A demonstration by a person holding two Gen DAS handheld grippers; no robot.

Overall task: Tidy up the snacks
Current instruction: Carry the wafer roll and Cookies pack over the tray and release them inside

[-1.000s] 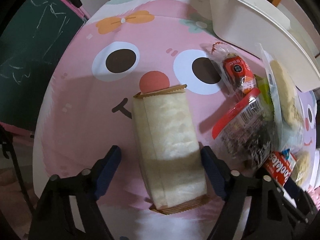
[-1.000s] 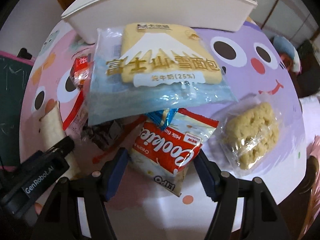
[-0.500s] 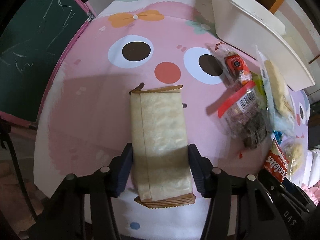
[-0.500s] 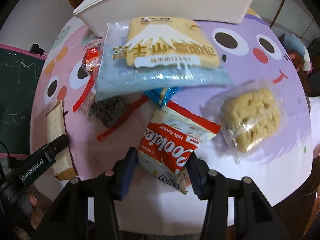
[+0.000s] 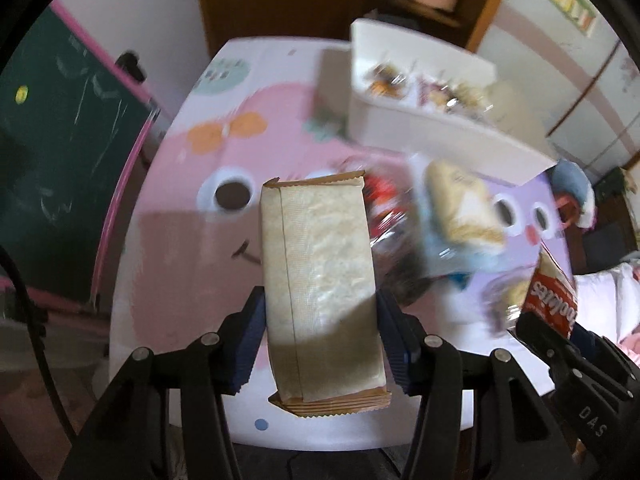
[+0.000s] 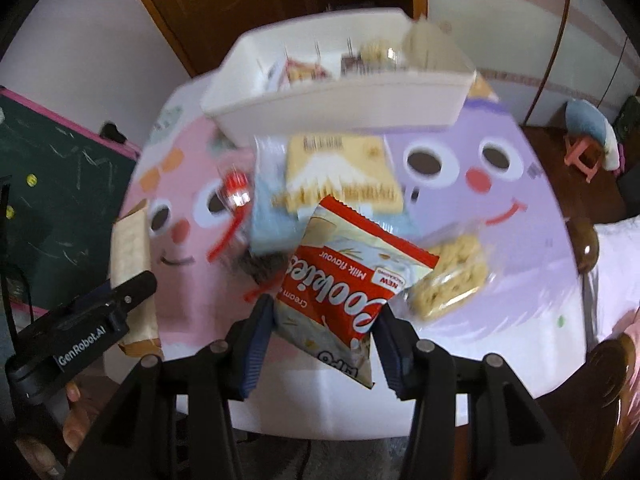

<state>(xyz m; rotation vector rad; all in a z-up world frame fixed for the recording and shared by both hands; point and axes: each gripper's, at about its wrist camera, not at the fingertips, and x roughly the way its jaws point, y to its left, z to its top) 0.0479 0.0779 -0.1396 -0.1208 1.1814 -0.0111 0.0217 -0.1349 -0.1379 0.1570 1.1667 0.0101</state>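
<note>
My left gripper (image 5: pixel 320 332) is shut on a long beige wrapped snack bar (image 5: pixel 316 264) and holds it lifted above the table. It also shows in the right wrist view (image 6: pixel 130 256). My right gripper (image 6: pixel 322 344) is shut on a red-and-white cookie pack (image 6: pixel 352 276), also lifted; the pack shows at the right edge of the left wrist view (image 5: pixel 550 300). A white bin (image 6: pixel 340 108) with several snacks inside stands at the back of the table and also shows in the left wrist view (image 5: pixel 424 136).
On the pink and purple cartoon table (image 6: pixel 500 184) lie a blue bread pack (image 6: pixel 332 168), a clear pack of pale crisp cake (image 6: pixel 448 276), a small red packet (image 6: pixel 236 196) and a dark snack pack (image 6: pixel 260 264). A chalkboard (image 5: pixel 56 168) stands left.
Both grippers have closed on their snacks and lifted them off the table. The cameras have risen and tilted up, so the bin's inside now shows.
</note>
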